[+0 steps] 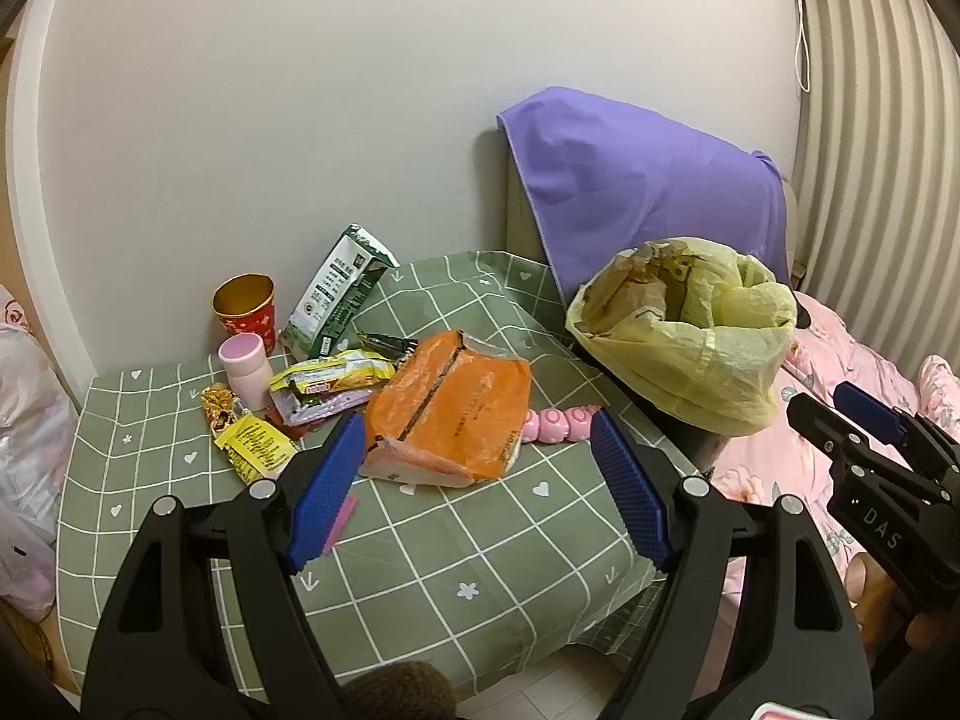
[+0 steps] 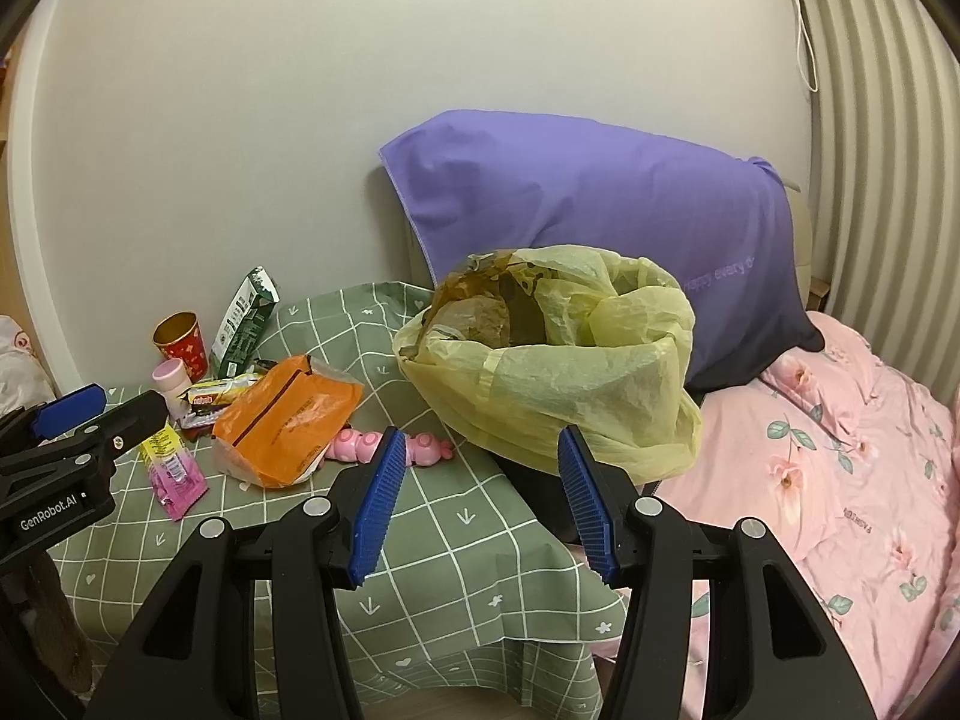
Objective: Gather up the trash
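While both tools hang above the near edge of the small table, neither carries anything. Left gripper: blue ribbed pads spread wide, nothing between them; its line of sight falls on the crumpled orange plastic wrapper, which lies flat on the green grid-patterned tablecloth near the middle of the table. Right gripper: jaws likewise wide apart and empty, facing the yellow plastic trash bag, which lines a dark bin at the table's right edge, beside the bed with the pink floral quilt. The bag stands open, with brownish paper waste showing inside.

Remaining litter sits at the table's back left. A green and white drink carton leans against the wall. Just left of it stands a red paper cup with gold lining, upright. A pale pink cylindrical bottle stands in front of the cup. Yellow snack packets and a yellow printed sachet lie beside the orange wrapper. A pink segmented toy lies on the cloth between wrapper and bin. A purple pillow leans upright behind the bag.
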Demonstrator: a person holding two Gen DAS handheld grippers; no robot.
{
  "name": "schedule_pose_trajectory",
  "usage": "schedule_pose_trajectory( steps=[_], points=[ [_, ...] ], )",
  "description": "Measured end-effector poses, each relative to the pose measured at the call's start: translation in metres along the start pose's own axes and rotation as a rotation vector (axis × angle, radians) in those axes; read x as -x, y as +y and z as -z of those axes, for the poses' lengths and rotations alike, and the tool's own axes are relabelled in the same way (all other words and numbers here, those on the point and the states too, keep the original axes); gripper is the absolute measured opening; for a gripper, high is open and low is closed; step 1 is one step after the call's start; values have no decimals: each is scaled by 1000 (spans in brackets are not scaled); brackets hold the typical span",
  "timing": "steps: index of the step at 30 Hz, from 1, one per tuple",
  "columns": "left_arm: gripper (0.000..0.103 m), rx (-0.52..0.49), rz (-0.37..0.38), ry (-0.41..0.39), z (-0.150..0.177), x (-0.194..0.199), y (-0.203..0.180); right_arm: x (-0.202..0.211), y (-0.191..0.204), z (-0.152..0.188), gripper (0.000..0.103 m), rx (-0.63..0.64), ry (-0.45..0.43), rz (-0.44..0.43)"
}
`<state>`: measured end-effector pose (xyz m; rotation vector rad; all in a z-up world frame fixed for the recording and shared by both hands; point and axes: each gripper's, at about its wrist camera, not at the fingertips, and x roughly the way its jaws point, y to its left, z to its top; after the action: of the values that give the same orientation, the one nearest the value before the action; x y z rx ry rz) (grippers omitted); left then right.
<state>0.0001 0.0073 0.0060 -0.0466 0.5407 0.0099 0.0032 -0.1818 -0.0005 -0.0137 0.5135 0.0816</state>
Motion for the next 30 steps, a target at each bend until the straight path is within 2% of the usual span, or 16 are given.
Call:
schedule_pose_trajectory(
  steps=[8, 14, 18, 24, 30],
  points=[
    [74, 36, -66, 9, -1, -17, 33, -29, 9, 0, 50, 14, 44, -48],
    [74, 143, -116, 54, -2, -49, 103, -64, 33, -10, 50, 61, 81, -132],
    [74, 196, -150, 61, -14, -69, 148, -99, 64, -30, 50, 94, 96, -221],
    [78, 280, -180, 38, -40, -91, 214, -174, 137, -82, 50, 97, 125, -350],
    [81, 307, -141, 155, -49, -144, 261, -245, 208, -116, 50, 144, 177, -408]
  ],
)
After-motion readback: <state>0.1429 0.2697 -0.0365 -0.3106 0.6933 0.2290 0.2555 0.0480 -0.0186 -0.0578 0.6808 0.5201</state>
